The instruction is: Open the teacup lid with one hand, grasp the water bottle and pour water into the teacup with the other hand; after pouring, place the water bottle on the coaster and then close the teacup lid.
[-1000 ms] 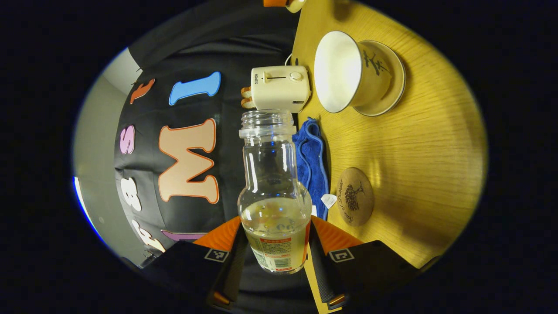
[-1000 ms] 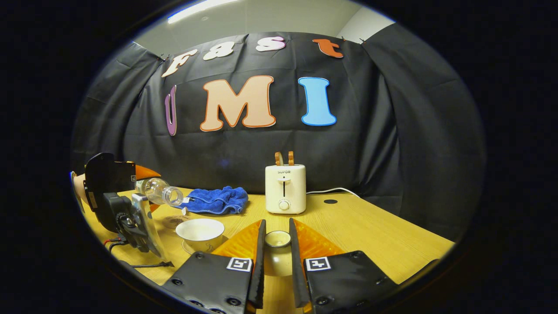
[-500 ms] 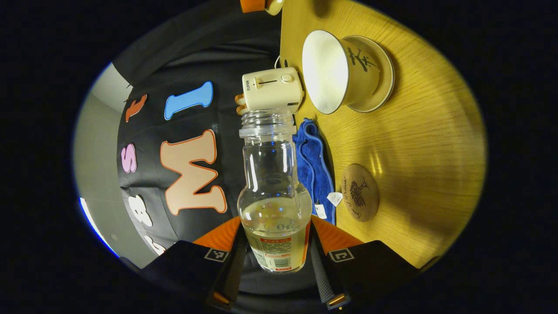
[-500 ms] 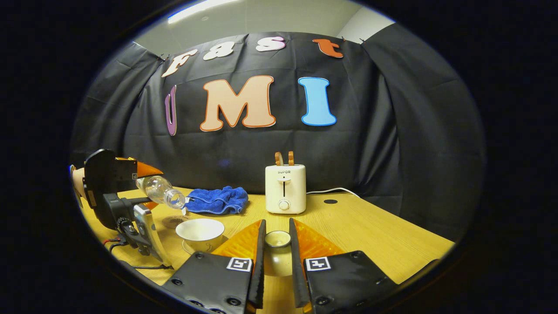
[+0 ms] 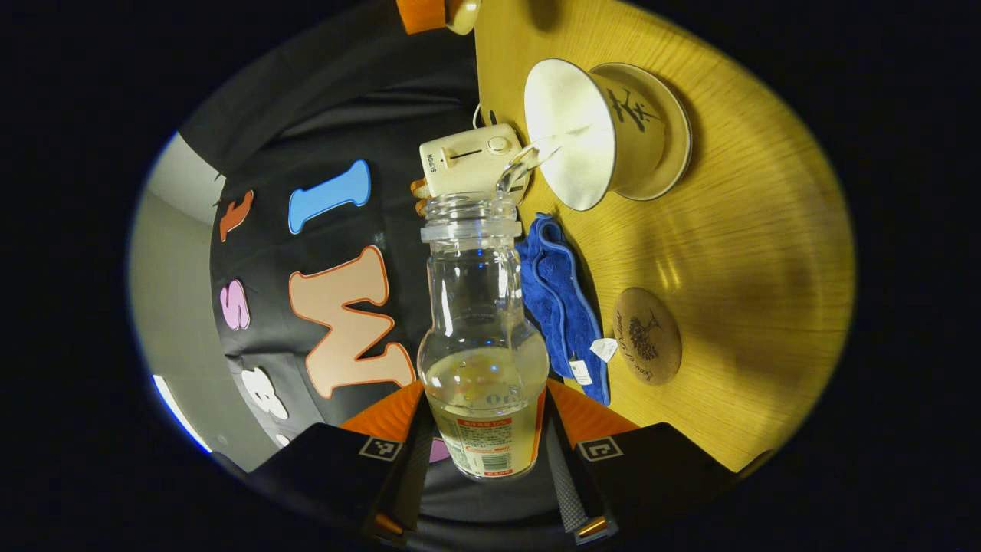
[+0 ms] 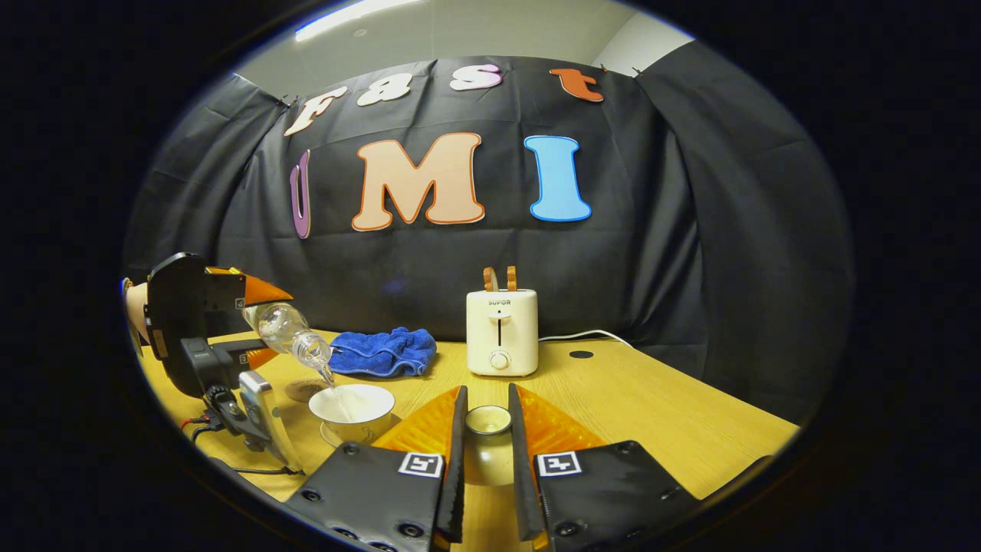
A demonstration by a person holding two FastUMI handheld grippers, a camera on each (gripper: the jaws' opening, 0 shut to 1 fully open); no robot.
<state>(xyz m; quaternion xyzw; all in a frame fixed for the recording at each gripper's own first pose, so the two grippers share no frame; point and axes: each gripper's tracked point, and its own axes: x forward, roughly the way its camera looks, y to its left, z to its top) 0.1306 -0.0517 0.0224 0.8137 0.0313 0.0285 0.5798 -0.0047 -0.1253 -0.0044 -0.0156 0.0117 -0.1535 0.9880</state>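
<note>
Taking the teacup (image 6: 352, 409) as the landmark and reading the right gripper view from left to right: the left tongs (image 6: 253, 326) sit up and to the left of the cup, pinching the water bottle (image 6: 290, 334) by its base. The bottle's long axis slopes down from the tongs toward the cup, mouth lowest, and a thin stream of water falls from the mouth into the open bowl. In the left gripper view the same tongs (image 5: 484, 437) clamp both sides of the labelled lower part of the bottle (image 5: 479, 322), which points straight ahead along the fingers, with water leaving its neck toward the teacup (image 5: 594, 130) up and to the right.

The coaster (image 6: 304, 389) lies on the tabletop (image 6: 651, 414) just behind and left of the cup, close under the bottle; in the left gripper view the coaster (image 5: 646, 336) sits nearer the tongs than the cup does. A blue cloth (image 6: 381, 351) and a toaster (image 6: 501, 331) stand farther back.

To the right of the cup, the right tongs (image 6: 484, 452) are closed on the teacup lid (image 6: 487, 422), held off the cup.

Pouring looks under way. The set-down turns on the coaster being just below the left tongs, so that hand is the nearer one: the bottle needs tipping back upright, then a short drop.
</note>
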